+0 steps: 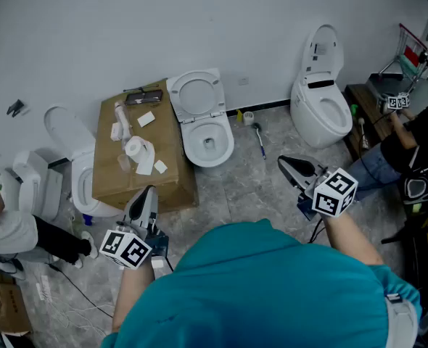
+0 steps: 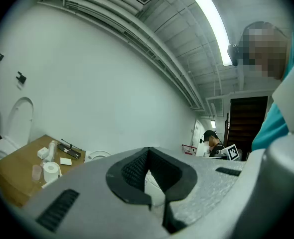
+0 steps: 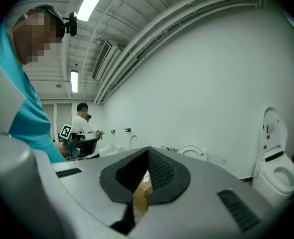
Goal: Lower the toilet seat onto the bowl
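1. One white oval toilet seat [image 1: 196, 95] stands raised, leaning back towards the pale wall [image 1: 127, 27] above its white ceramic bowl [image 1: 209, 143]. It has not yet been lowered, so the task looks barely begun.
2. Two hand-held grippers hang well short of it, near the person's body, which suggests an approach and not a reach. The left gripper [image 1: 147, 194] points level towards the box and toilet, its jaws pressed together on nothing. The right gripper [image 1: 286, 163] sits off to the right of the bowl, tipped slightly down, its jaws likewise together and empty.
3. Closed jaws would serve here as a blunt tip to hook or nudge the seat's top edge forward. Letting the seat drop freely could slam it on the rim.
4. Just left of the bowl, touching or nearly so, stands a brown cardboard box [image 1: 169, 167] used as a side table. It carries a white toilet-paper roll [image 1: 135, 148], a white bottle lying flat [image 1: 120, 118] and small white packets.
5. On the grey marbled tile floor [image 1: 250, 191], a blue-handled brush [image 1: 260, 140] lies right of the bowl.
6. Further out, a second white toilet with its lid up [image 1: 321, 100] stands by the wall at right and a third [image 1: 76, 169] beyond the box at left. Other people work at both edges of this bare, strip-lit room.
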The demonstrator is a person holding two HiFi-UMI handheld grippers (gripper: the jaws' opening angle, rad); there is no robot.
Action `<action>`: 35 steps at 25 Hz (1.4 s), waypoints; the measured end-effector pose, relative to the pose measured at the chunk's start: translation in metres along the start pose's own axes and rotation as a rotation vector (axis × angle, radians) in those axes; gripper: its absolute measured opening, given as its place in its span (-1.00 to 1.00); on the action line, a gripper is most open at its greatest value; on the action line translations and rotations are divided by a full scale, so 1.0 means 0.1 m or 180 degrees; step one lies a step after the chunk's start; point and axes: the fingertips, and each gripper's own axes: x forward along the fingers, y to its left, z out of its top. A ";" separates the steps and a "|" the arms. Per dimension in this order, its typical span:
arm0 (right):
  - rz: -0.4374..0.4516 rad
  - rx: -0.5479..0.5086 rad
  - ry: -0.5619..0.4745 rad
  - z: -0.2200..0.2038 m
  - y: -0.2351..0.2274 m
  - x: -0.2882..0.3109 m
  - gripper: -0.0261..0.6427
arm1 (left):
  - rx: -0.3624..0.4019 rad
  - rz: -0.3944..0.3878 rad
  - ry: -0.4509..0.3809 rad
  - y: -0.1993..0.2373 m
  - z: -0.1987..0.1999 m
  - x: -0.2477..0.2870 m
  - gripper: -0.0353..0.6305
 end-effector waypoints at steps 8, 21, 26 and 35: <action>-0.0022 0.0009 -0.0001 0.03 -0.07 -0.01 -0.95 | -0.0009 -0.0023 -0.0003 -0.01 -0.03 0.09 -0.92; 0.0078 0.0015 -0.0063 0.21 -0.37 -0.48 -0.95 | 0.0000 -0.0027 -0.0028 -0.53 -0.18 0.49 -0.92; 0.0086 -0.0002 -0.0053 0.20 -0.60 -0.73 -0.95 | 0.0012 -0.0063 0.0032 -0.86 -0.33 0.75 -0.92; 0.0174 -0.0030 -0.0047 0.16 -0.83 -0.77 -0.95 | 0.0044 -0.0094 0.0123 -1.09 -0.45 1.04 -0.92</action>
